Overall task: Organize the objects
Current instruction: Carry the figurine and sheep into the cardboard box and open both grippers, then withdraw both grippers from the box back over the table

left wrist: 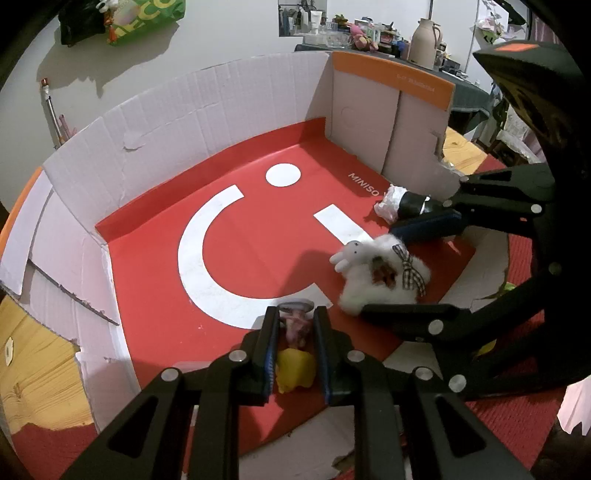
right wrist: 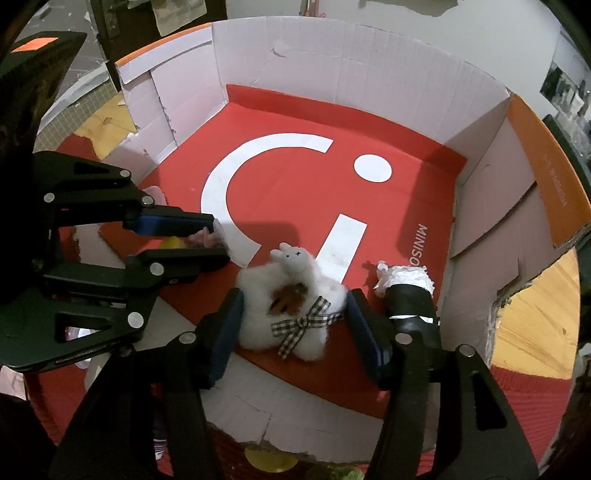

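Left gripper [left wrist: 295, 328] pinches a small doll [left wrist: 295, 347], perhaps; right gripper [right wrist: 291, 325] gapes around the fluffy rabbit [right wrist: 291, 306] near the box's [right wrist: 332, 55] front edge—lift straight out.

A lived-in home. Far right in the left wrist view, a cluttered sideboard [left wrist: 373, 44] carries a beige thermos jug [left wrist: 424, 38], bottles and small toys; a green shopping bag [left wrist: 147, 18] hangs on the white wall. The near desk [left wrist: 40, 365] is pale wood.
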`<state>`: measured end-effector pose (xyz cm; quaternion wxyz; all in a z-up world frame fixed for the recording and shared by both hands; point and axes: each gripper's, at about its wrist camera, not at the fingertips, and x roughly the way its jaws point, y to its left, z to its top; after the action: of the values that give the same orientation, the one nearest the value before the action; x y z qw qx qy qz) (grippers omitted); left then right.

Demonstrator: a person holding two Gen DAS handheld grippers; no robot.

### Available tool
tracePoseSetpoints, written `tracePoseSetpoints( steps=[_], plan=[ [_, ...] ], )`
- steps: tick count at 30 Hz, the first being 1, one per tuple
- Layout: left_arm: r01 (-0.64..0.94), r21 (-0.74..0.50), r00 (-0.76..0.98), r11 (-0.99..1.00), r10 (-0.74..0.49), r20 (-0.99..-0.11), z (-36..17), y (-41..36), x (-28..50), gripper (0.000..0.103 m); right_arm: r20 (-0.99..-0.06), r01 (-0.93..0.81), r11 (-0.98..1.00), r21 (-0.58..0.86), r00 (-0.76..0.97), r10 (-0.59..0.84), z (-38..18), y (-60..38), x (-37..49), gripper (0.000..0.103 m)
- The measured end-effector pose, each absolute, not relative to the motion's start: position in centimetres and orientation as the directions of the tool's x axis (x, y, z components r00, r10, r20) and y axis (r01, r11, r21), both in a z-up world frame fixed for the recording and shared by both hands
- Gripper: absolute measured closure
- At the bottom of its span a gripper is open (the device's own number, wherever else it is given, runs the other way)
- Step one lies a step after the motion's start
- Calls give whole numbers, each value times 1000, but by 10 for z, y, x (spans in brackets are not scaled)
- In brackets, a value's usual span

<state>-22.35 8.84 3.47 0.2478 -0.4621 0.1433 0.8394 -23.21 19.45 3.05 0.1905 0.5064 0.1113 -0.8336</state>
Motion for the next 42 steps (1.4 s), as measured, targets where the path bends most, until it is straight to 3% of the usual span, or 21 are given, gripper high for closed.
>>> tracePoseSetpoints(
  steps=[7, 30, 38, 42],
  plan=[
    [-539, 1, -448, -842, 286, -847, 34, 86, -225, 75, -887, 430, -903, 1, -416, -199, 30, 194, -233, 44],
    [-522, 19, -499, -853, 287, -818, 52, 81, -212, 75, -876, 408, -913, 3, -440, -199, 45, 194, -226, 44],
    [-487, 38, -586, -873, 294, -755, 90, 70, -180, 57, -841, 397, -918, 9, -494, -221, 80, 194, -198, 43],
    [-452, 43, -647, -891, 295, -703, 113, 61, -156, 40, -815, 399, -917, 3, -531, -234, 101, 192, -178, 37]
  ],
)
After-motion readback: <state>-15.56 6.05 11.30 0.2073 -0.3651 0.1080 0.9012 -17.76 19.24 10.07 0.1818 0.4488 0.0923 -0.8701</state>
